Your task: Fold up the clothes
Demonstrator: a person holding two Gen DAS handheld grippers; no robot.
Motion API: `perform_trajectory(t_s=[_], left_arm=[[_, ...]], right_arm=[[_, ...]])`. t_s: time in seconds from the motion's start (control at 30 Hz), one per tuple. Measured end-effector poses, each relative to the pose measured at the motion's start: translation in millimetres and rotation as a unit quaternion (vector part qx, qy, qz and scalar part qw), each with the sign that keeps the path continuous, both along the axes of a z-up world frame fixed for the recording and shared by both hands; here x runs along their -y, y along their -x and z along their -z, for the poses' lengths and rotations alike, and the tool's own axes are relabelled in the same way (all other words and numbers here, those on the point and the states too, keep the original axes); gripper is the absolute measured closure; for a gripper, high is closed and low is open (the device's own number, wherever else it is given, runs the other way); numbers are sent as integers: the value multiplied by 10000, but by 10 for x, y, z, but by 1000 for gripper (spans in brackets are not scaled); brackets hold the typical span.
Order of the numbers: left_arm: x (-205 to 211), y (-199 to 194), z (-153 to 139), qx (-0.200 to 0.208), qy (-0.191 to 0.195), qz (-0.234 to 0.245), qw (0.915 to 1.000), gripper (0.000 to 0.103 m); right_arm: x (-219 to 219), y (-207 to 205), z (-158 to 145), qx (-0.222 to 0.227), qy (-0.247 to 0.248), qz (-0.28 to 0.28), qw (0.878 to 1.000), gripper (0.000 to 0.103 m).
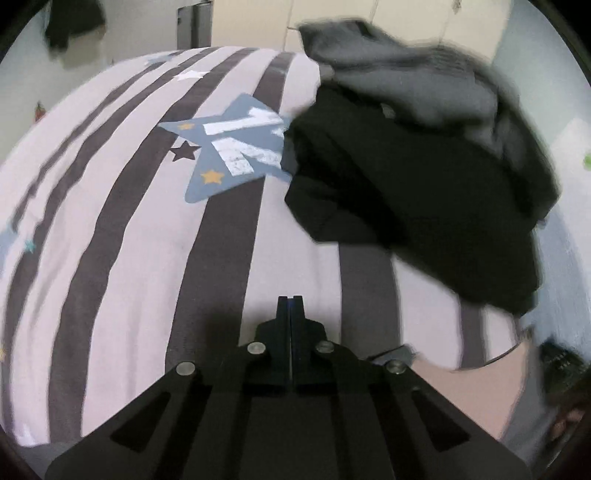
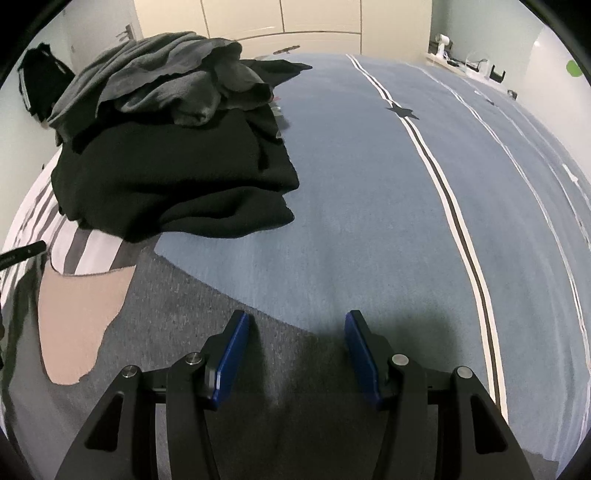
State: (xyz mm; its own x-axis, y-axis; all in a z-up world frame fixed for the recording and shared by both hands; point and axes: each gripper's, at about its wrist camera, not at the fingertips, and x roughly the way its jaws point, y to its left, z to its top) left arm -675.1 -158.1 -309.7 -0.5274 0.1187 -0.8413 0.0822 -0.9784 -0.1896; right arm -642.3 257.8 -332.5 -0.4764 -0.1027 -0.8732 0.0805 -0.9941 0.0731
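A pile of clothes lies on the bed: a folded black garment (image 2: 177, 184) with crumpled grey garments (image 2: 159, 88) on top. In the left wrist view the black garment (image 1: 406, 192) and the grey ones (image 1: 406, 70) sit at the upper right, blurred. My left gripper (image 1: 290, 306) is shut and empty, over the striped bedcover, left of and short of the pile. My right gripper (image 2: 295, 325) is open and empty, over a grey cloth (image 2: 221, 295) on the blue cover, to the right of and short of the pile.
The bedcover is pink-white with dark stripes (image 1: 147, 221) and a blue star patch (image 1: 236, 147); its other part is blue (image 2: 369, 184) with a white and black stripe (image 2: 454, 221). Cream cupboards (image 2: 295, 18) stand behind. A dark garment (image 1: 74, 26) hangs on the wall.
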Motion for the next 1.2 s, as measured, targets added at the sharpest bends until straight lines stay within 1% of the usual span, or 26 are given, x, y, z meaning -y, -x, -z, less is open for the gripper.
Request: perform_trajectory(t_s=[0.03,0.07,0.13,0.2,0.27,0.37,0.43,0.53,0.63,0.7,0.73,0.8,0.9,0.97,1.03,1.07,1.1,1.13,1.2], left_arm=[[35,-12,-28,-37,-167,9,9999,103],[-14,-44,-45,-54,-116,200,9997,103],[-132,-101,-51,-52,52,647,9979,92],[-191,-110,6,9,114,946,9954,87],[-278,-143,21,36,61,1069,9942,85],[-362,-145,110,96,166,1074,9940,85],[-418,-110,185,128,357,1041,9938,85],[-418,-33,201,99,489,669,9965,85],[-394,48,176,41,693,333,9970,85],[-294,9,76,-54,626,36,9980,85],[-200,-27,24,-113,416,-83,9990,85],[-25,-162,-93,-169,30,-172,9997,84],[271,-503,-279,-273,-157,-146,9994,80],[510,-777,-399,-348,-220,-173,9990,75],[702,-1241,-491,-381,-365,-272,9982,69],[731,-1405,-509,-364,-362,-313,9982,69],[792,-1679,-516,-319,-362,-350,9982,68],[835,-1834,-482,-275,-335,-365,9984,67],[880,-2255,-461,-160,-183,-414,9988,67]], right_arm=[[-8,-2,1,2,18,15,10000,52],[-14,-8,3,-3,28,13,10000,52],[-24,-26,3,-17,33,-6,10000,52],[-36,-49,1,-49,46,-21,10000,53],[-61,-77,-15,-98,123,-1,9999,52],[-96,-111,-27,-133,233,36,9996,52],[-95,-128,-5,-115,201,23,9997,52],[-45,-151,27,-87,35,-28,10000,51],[57,-70,85,-66,-163,2,9998,48],[68,-19,92,-82,-282,83,9995,46],[59,2,83,-100,-323,150,9993,46],[-4,-2,18,-169,-281,351,9988,46],[-98,-105,-121,-291,-73,436,9986,46],[-137,-308,-247,-454,-62,271,9986,46],[-159,-577,-356,-568,-44,66,9984,46],[-142,-709,-375,-586,-14,37,9983,46],[-134,-840,-392,-592,29,10,9982,46],[-160,-978,-405,-550,112,-5,9984,46],[-167,-1282,-450,-445,230,34,9987,46]])
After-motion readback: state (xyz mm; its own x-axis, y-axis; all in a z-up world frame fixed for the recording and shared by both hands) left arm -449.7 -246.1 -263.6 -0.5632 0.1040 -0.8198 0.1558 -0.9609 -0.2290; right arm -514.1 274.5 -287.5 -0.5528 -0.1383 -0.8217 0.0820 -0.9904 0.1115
